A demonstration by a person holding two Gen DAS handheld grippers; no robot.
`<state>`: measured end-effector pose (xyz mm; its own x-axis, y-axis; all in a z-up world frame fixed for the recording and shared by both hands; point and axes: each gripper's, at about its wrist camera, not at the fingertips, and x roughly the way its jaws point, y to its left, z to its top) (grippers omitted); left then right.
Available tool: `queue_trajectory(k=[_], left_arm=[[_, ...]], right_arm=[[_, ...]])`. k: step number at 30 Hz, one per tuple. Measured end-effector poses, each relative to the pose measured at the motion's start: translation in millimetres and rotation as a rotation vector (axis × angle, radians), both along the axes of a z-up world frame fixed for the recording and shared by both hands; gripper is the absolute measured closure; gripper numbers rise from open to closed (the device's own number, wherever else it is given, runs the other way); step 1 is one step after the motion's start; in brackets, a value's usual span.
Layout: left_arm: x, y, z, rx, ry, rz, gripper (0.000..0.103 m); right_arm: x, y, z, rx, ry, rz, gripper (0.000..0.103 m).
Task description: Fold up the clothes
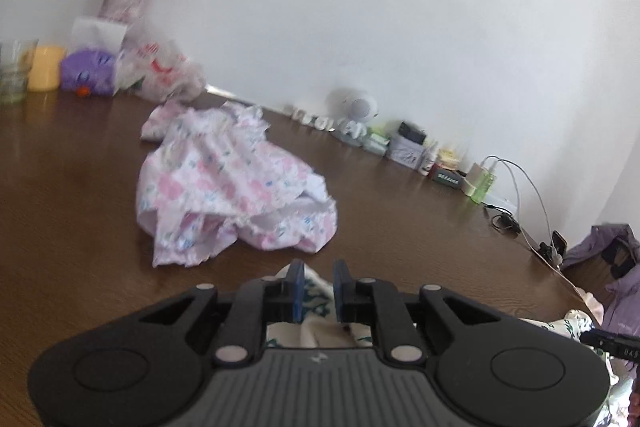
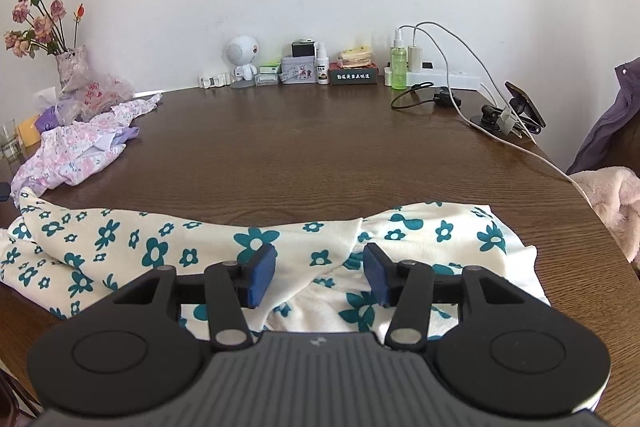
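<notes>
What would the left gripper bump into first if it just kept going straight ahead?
Probably the crumpled pink floral garment, lying on the table just ahead and slightly left of the left gripper. Depth is hard to judge; it might pass beside it toward the wall.

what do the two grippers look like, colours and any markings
Both match: the left gripper and right gripper have black linkage arms with silver pivot pins, blue finger pads, a grey ribbed body with a small white logo, and round black discs either side.
</notes>
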<state>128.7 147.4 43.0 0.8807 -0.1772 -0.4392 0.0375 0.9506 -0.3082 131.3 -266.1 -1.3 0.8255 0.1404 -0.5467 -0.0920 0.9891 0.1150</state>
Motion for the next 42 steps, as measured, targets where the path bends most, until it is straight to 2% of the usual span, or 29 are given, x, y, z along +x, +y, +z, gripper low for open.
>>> queue_trajectory(k=[3,6,8,9,11,13,15,17,20,22,27,28,30,32,33,35,37,39,42], left_arm=[[8,-39,4,0.081,-0.024,-0.154,0.075],[21,-79,-7,0.178,-0.011,-0.287,0.074],[30,-99,-21,0.240,0.033,-0.314,0.074],[33,-101,-29,0.267,0.054,-0.294,0.076],[38,-97,-43,0.313,0.090,-0.237,0.088],[37,-84,-50,0.271,0.093,-0.209,0.089],[32,-71,-49,0.230,0.090,-0.169,0.097],[28,-59,-48,0.197,0.085,-0.128,0.097],[23,-51,-50,0.201,0.086,-0.097,0.097],[21,-47,-52,0.177,0.081,-0.090,0.098],[22,-50,-43,0.179,0.091,-0.087,0.097],[18,-52,-38,0.186,0.071,-0.092,0.095],[13,-62,-29,0.207,0.030,-0.106,0.083],[9,-75,-21,0.229,-0.002,-0.127,0.078],[10,-81,-21,0.231,-0.004,-0.146,0.078],[14,-92,-24,0.235,0.017,-0.179,0.078],[17,-96,-33,0.262,0.051,-0.172,0.079],[19,-93,-42,0.278,0.080,-0.153,0.087],[21,-80,-48,0.232,0.086,-0.148,0.092]], right_arm=[[0,4,5,0.032,-0.013,0.024,0.053],[8,30,0,0.003,-0.025,0.091,0.053],[11,46,-6,-0.040,-0.031,0.119,0.054],[13,54,-9,-0.062,-0.034,0.133,0.054],[15,58,-14,-0.108,-0.040,0.138,0.056],[12,47,-17,-0.121,-0.035,0.119,0.060],[8,25,-16,-0.089,-0.026,0.082,0.061],[5,0,-15,-0.054,-0.014,0.020,0.060],[0,-28,-21,-0.048,0.004,-0.076,0.059],[-3,-38,-29,-0.008,0.004,-0.082,0.059],[-7,-33,-26,-0.026,-0.025,-0.089,0.058],[-10,-34,-21,-0.006,-0.050,-0.096,0.058],[-17,-34,-11,0.026,-0.098,-0.109,0.058],[-17,-30,-4,0.024,-0.134,-0.116,0.058],[-14,-27,-3,0.017,-0.133,-0.104,0.060],[-6,-19,-8,0.000,-0.101,-0.067,0.079],[-2,-11,-15,-0.036,-0.052,-0.037,0.086],[-7,-8,-20,-0.090,-0.044,-0.040,0.087],[-17,-20,-25,-0.126,-0.038,-0.090,0.087]])
